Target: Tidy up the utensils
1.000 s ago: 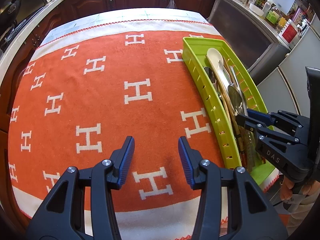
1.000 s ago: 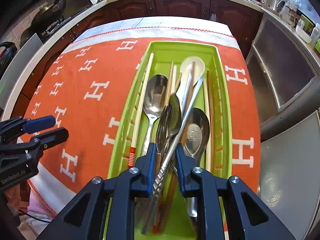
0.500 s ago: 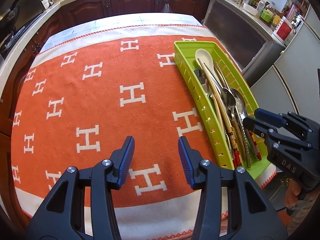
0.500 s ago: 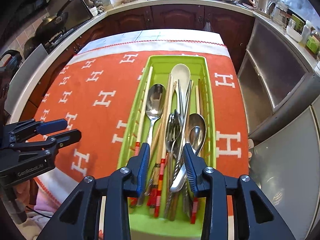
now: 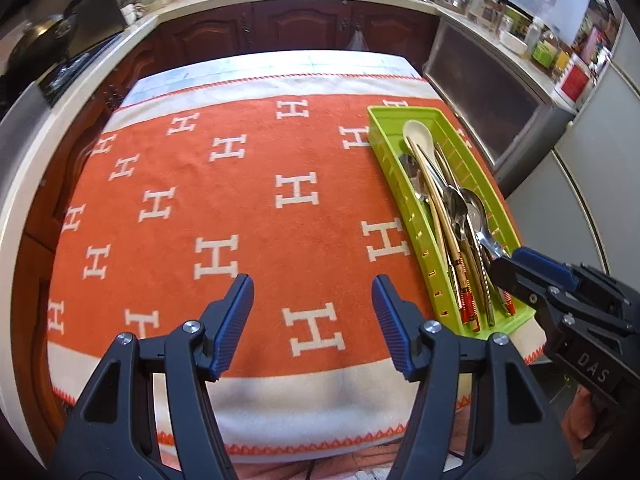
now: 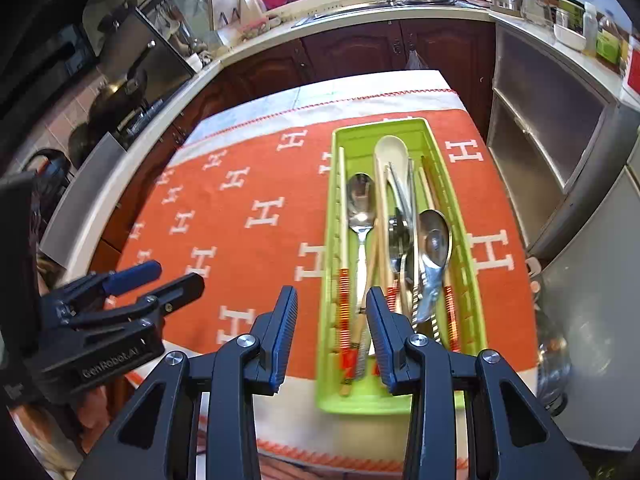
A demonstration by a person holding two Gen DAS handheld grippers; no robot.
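Note:
A lime-green utensil tray (image 5: pixel 380 128) (image 6: pixel 472 272) lies on the right of the orange cloth. It holds metal spoons (image 6: pixel 360 204), a white ceramic spoon (image 6: pixel 392 152) (image 5: pixel 418 134), a fork and several chopsticks with red-striped ends (image 6: pixel 345 300). My left gripper (image 5: pixel 313 320) is open and empty above the cloth's near edge, left of the tray. My right gripper (image 6: pixel 332 332) is open and empty, held above the tray's near left corner; it also shows in the left wrist view (image 5: pixel 520 268).
The orange cloth with white H marks (image 5: pixel 240 208) covers the table. Dark wood cabinets (image 5: pixel 280 28) and a counter stand behind. Grey cabinets (image 6: pixel 552 140) stand close on the right. A stove with pans (image 6: pixel 120 96) is at the left.
My right gripper let go of the metal utensil, opened and drew back and up from the tray. My left gripper also drew back from the table and stayed open.

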